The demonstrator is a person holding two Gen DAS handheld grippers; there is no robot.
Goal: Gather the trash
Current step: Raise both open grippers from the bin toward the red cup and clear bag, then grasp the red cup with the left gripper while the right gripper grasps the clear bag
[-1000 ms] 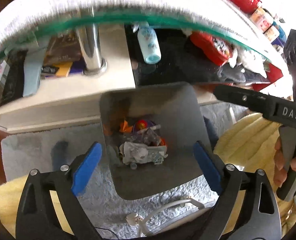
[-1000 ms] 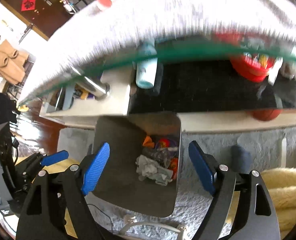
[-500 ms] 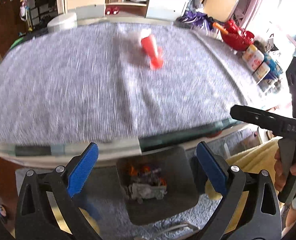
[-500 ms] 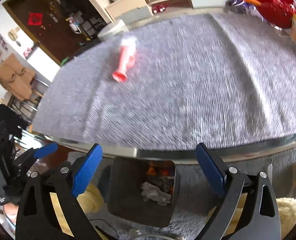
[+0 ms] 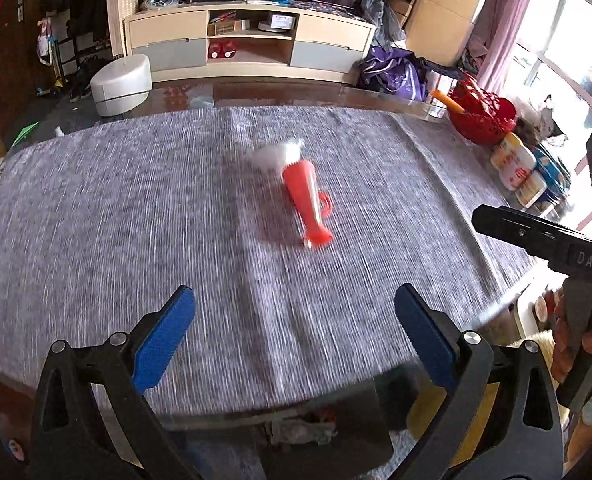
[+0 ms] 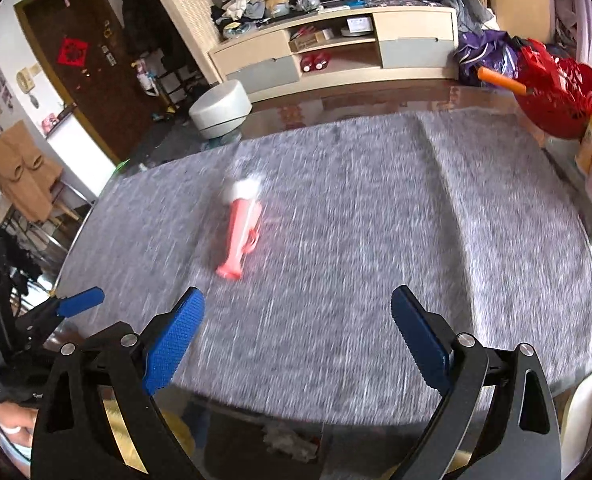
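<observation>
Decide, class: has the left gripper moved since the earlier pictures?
Yes. The left gripper has risen: the bin earlier filled its view, now it looks over the table.

White letters "DAS" on the black body of the right gripper [image 5: 536,236] — no other legible text.

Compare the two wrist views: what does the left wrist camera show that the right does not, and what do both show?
Only the left wrist view shows the right gripper's black body.

Only the right wrist view shows the dark brown door and the hanging tan coat.

Both show the red plastic trumpet-shaped item lying beside white crumpled paper on the grey woven tablecloth, and the red basket.
</observation>
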